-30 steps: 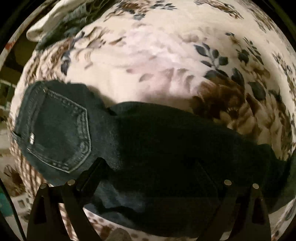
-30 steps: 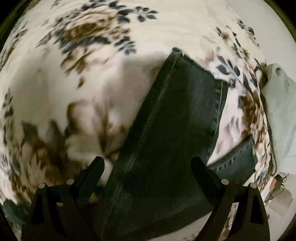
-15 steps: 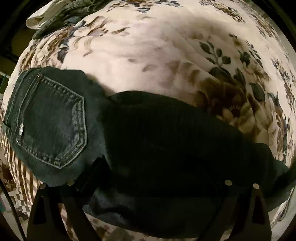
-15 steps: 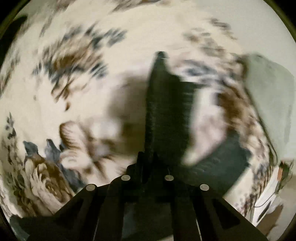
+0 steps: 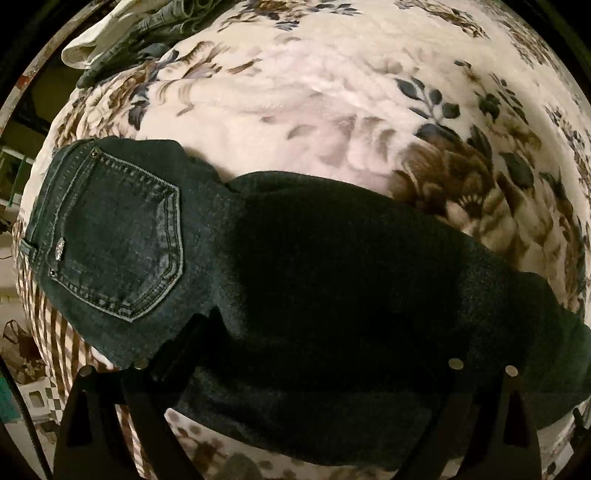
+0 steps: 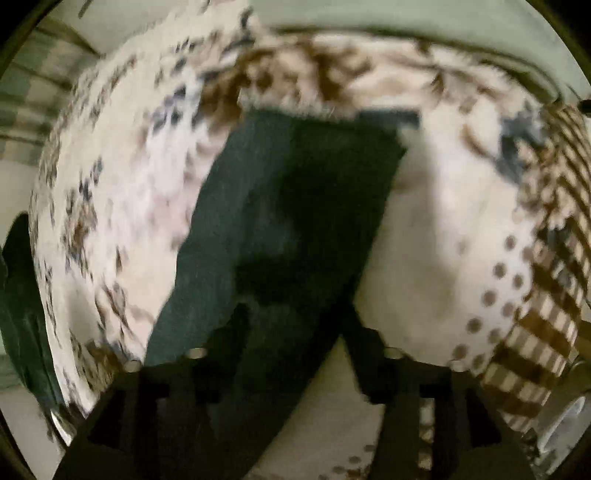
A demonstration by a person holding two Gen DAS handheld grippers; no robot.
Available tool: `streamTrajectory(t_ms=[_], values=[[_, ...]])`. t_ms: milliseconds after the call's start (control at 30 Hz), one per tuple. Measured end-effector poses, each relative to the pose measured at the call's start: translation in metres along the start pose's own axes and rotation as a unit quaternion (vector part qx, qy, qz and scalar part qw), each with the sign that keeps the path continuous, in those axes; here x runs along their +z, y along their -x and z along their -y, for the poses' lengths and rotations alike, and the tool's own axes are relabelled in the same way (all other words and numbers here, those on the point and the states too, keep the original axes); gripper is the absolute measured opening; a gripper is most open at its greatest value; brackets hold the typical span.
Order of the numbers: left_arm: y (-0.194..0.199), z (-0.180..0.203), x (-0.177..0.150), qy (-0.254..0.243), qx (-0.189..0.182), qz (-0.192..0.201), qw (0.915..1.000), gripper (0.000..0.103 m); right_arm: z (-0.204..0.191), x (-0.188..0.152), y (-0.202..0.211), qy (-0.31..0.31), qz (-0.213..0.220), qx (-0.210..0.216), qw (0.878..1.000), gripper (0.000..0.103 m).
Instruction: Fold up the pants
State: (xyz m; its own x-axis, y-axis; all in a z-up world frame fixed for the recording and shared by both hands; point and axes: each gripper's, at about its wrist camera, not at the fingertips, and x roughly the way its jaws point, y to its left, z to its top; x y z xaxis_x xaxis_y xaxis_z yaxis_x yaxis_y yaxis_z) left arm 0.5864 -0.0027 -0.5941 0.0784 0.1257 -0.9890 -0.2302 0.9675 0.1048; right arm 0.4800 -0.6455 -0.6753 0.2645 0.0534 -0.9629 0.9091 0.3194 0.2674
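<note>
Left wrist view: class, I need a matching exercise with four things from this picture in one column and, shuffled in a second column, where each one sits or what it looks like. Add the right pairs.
Things:
1. back pocket
2. pile of clothes
3. floral blanket
4. left gripper

Descriptions:
A. cream with brown and blue flowers
B. open, fingers spread over the dark jeans
C. pale stitching, at the left on the jeans
D. heaped at the top left edge

Pairs: 1-C, 2-D, 3-A, 4-B
</note>
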Motion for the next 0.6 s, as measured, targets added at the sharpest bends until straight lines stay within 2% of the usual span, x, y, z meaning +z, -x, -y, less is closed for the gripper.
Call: streamTrajectory(t_ms=[67,100,133,167,200,267,300,367,467,533,600], values=[[0.003,0.003,0.003,0.003,-0.003,0.001,1.0,0.097,0.01,0.009,-0.017,-0.023,-0.017,-0.001,1.0,0.068],[0.005,0.004,0.002,0.004,-0.006,0.004,1.0,0.097,0.006,0.006,-0.021,-0.027,-0.022,-0.004,0.999,0.053],[0.009,0.005,0.002,0.005,-0.008,0.009,0.9999,0.097,-0.001,0.008,-0.02,-0.014,-0.017,-0.011,1.0,0.016],[0.012,0.005,0.002,0.005,-0.008,0.016,0.9998,0.097,-0.014,0.007,-0.019,0.024,-0.003,-0.026,0.999,0.016],[0.018,0.005,0.001,0.005,-0.008,0.029,0.9995,0.097,-0.024,0.005,-0.022,0.071,0.003,-0.065,0.995,0.016],[0.029,0.002,0.001,0.01,-0.007,0.053,0.9985,0.097,-0.026,-0.003,-0.039,0.101,-0.019,-0.137,0.985,0.021],[0.038,-0.004,0.001,0.017,-0.005,0.071,0.9973,0.097,-0.031,-0.003,-0.044,0.095,-0.028,-0.159,0.982,0.032],[0.054,-0.019,0.004,0.033,-0.021,0.094,0.9948,0.097,-0.046,-0.002,-0.043,0.087,-0.04,-0.178,0.979,0.037],[0.07,-0.052,0.014,0.066,-0.033,0.108,0.9915,0.097,-0.08,-0.018,-0.025,0.116,-0.052,-0.174,0.977,0.053],[0.084,-0.082,0.015,0.098,-0.032,0.112,0.9884,0.097,-0.099,-0.037,-0.007,0.138,-0.037,-0.159,0.977,0.071],[0.092,-0.129,0.02,0.131,-0.023,0.106,0.9854,0.097,-0.13,-0.072,0.008,0.187,-0.026,-0.146,0.971,0.072]])
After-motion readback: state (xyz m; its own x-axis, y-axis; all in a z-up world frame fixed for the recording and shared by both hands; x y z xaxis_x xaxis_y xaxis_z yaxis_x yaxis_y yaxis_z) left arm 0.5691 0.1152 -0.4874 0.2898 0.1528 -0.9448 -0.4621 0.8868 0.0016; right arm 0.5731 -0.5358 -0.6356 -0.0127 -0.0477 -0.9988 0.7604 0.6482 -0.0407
